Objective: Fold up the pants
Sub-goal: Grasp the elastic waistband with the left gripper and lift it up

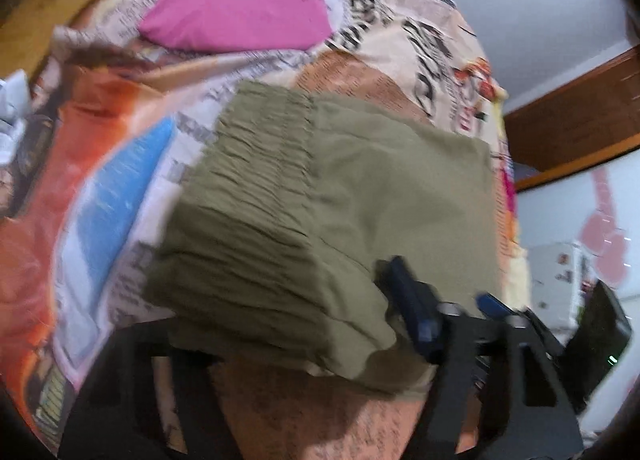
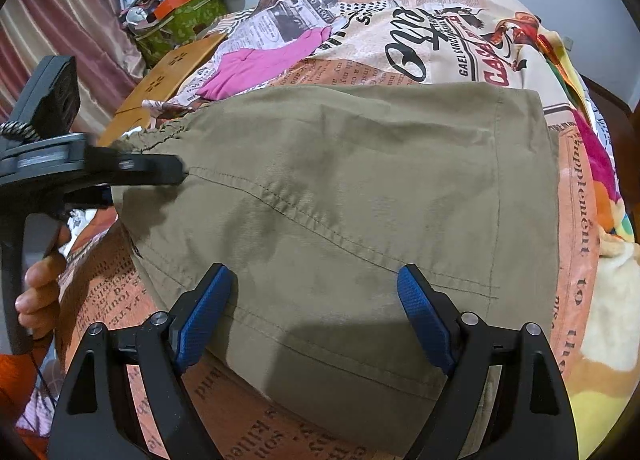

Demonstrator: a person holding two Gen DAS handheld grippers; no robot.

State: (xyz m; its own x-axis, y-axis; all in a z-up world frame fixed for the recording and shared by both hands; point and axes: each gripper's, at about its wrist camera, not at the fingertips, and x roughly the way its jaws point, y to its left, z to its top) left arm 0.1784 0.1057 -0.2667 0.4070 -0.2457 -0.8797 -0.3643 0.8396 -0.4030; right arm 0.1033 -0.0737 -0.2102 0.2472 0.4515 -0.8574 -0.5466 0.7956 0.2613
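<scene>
Though behind pants (image 2: 340,200): pink cloth (image 2: 256,68).

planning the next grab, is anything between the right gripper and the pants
Nothing visible. The right gripper is open directly over the olive pants, fingers straddling the near edge. The pink garment lies beyond them on the bedspread.

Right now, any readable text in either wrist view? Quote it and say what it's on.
All of it is print on the bedspread, right wrist view:
"supplement to": orange strip at right.
"GAEL GARCIA": curved line above the red lettering.
"CASA": red letters, rest cut off.
Newspaper columns: too small.
Left wrist view: bedspread too blurred.
Olive pants: no text.
</scene>
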